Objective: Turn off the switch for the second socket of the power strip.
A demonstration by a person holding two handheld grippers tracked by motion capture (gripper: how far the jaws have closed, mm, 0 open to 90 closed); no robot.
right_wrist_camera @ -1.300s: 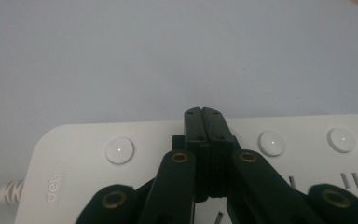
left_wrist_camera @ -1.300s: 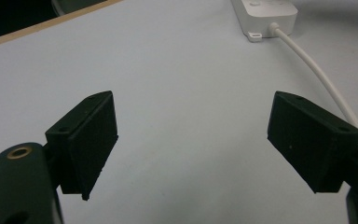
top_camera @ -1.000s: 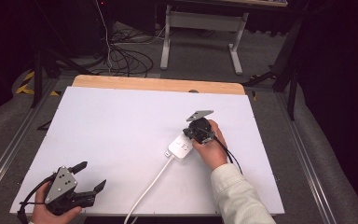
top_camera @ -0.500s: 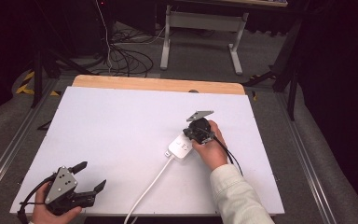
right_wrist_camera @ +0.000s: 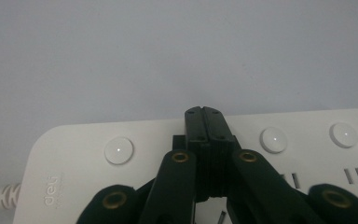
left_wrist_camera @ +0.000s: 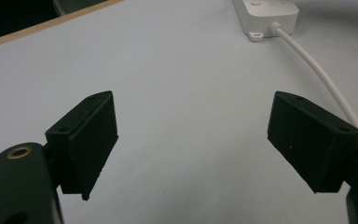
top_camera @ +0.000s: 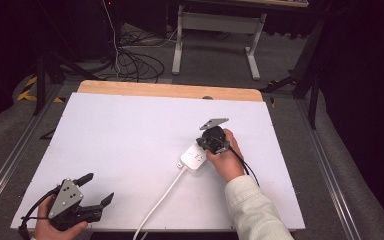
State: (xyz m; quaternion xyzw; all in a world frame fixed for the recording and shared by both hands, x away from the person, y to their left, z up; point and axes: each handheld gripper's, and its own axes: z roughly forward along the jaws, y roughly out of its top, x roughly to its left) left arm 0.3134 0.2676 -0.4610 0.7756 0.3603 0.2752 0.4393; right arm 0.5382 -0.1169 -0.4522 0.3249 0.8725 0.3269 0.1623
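A white power strip lies right of the middle of the white table, and its white cable runs off the near edge. My right gripper points down on the strip's far end, shut, with nothing between its jaws. In the right gripper view the closed tips rest over the strip in its row of round buttons, between one button and another. My left gripper sits at the near left corner, open and empty. Between its spread jaws is bare table, with the strip farther off.
A wooden strip borders the table's far edge. Metal rails run along both sides of the table. Beyond it are floor cables and a desk frame. The person's sleeve crosses the near right.
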